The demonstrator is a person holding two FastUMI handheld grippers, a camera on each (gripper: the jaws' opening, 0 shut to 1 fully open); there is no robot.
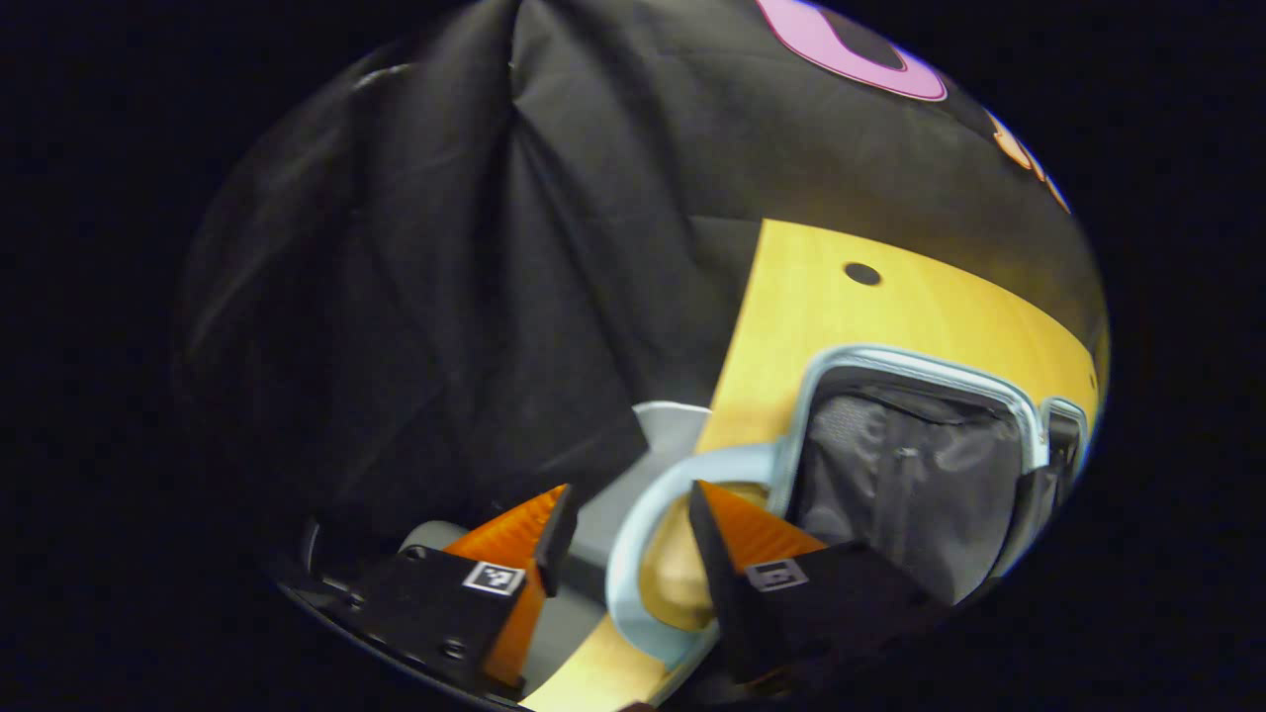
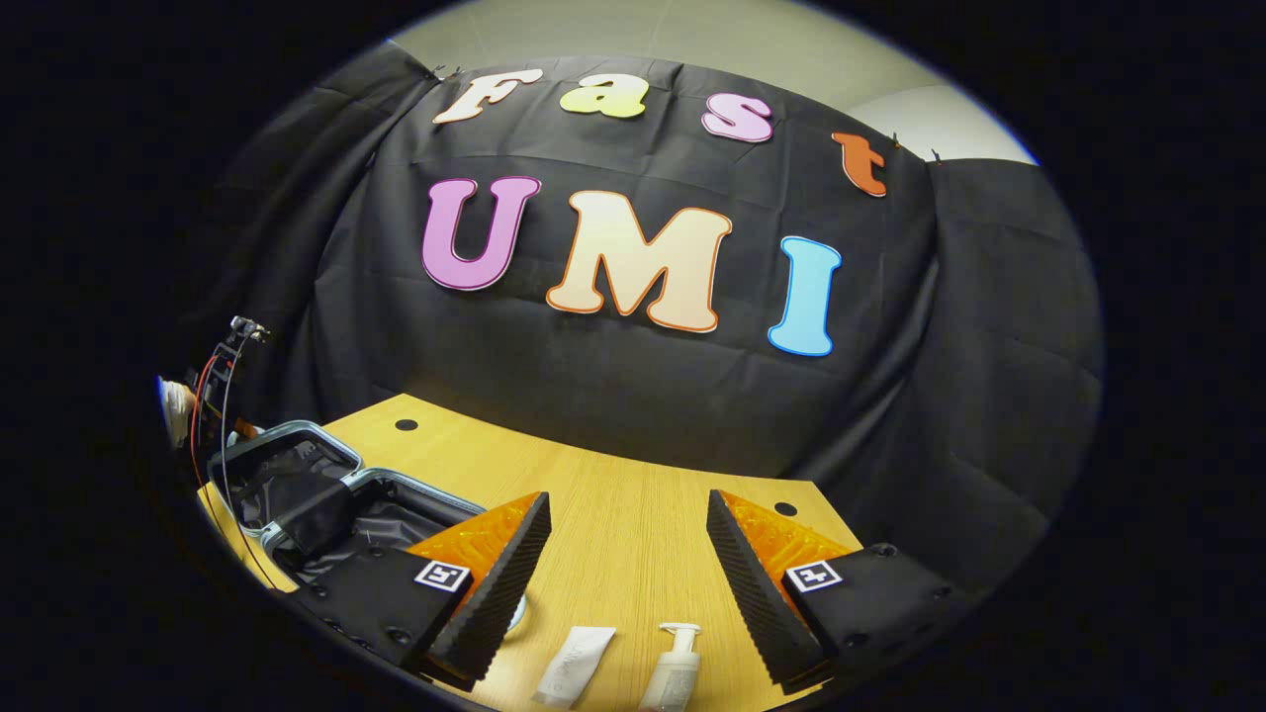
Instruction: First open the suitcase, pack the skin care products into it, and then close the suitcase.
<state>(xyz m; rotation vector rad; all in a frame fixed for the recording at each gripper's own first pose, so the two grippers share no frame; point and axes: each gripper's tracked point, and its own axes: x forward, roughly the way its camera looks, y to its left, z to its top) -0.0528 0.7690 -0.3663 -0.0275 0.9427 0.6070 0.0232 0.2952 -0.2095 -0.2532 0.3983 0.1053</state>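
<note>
- Left gripper view: left gripper [image 1: 623,529] has fingers spread wide, nothing pressed between them.
- Pale blue suitcase handle [image 1: 633,534] loops through the gap between the fingers. Right-hand finger [image 1: 714,554] sits inside the loop, contact unclear; left-hand finger [image 1: 554,539] is outside it, apart from the handle.
- Suitcase [image 1: 920,475] lies open on the wooden table [image 1: 841,316], lid flat. Grey lining faces the camera, light rim runs round it.
- Suitcase handle end hangs at the table's side edge, handle out past it. Black cloth wall [image 1: 475,297] drops just beyond that edge, so little room on that side.
- Bare strip of table runs between the suitcase rim and the far edge, with a round cable hole [image 1: 861,274] in it.
- Right gripper view: right gripper [image 2: 628,564] is open wide, holding nothing, above bare table [image 2: 633,494] at mid-width.
- White tube [image 2: 574,666] and white pump bottle [image 2: 675,667] lie flat side by side at the near edge, between the fingers and below them, untouched. Tube is just beside the left-hand finger [image 2: 495,583].
- Open suitcase [image 2: 307,494] sits at the table's left end, both halves showing dark lining, well apart from the two products.
- A cabled rig [image 2: 223,381] stands past the suitcase's far corner, detail too small to tell.
- Wide clear wood from the fingers to the far edge; two cable holes there.
</note>
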